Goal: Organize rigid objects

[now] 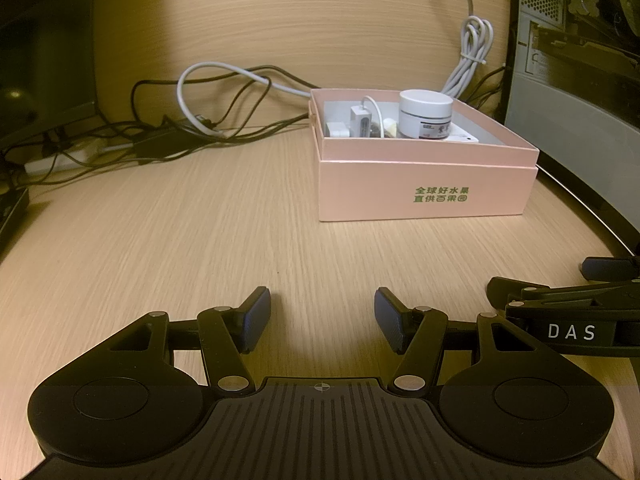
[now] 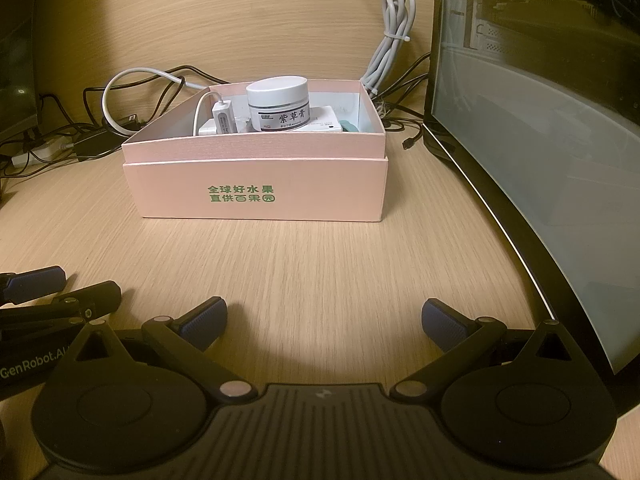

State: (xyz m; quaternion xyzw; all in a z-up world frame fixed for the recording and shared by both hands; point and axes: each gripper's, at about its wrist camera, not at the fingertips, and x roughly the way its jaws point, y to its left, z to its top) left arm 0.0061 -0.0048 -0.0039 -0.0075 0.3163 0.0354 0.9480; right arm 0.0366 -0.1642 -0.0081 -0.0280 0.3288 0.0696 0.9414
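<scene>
So there's one pink cardboard box (image 2: 256, 192) sitting on the wood-grain desk (image 2: 320, 272), lid off, its long side running left to right across the right wrist view with the green printed characters facing the camera; from the left wrist view it sits off to the right and is turned a bit so a corner comes forward. Inside it, one white round jar (image 2: 279, 104) stands upright with its label facing front, resting on a flat white box (image 2: 326, 122), and just left of that is one small white adapter (image 2: 224, 119) standing on end with its thin cable looping up and over. The left gripper (image 1: 322, 316) hangs low over bare desk well short of the box, fingers apart and holding nothing, and the right gripper (image 2: 324, 322) does the same, spread even wider. One tied grey cable bundle (image 2: 390, 40) hangs behind the box, next to a dark monitor (image 2: 540, 160) on the right
</scene>
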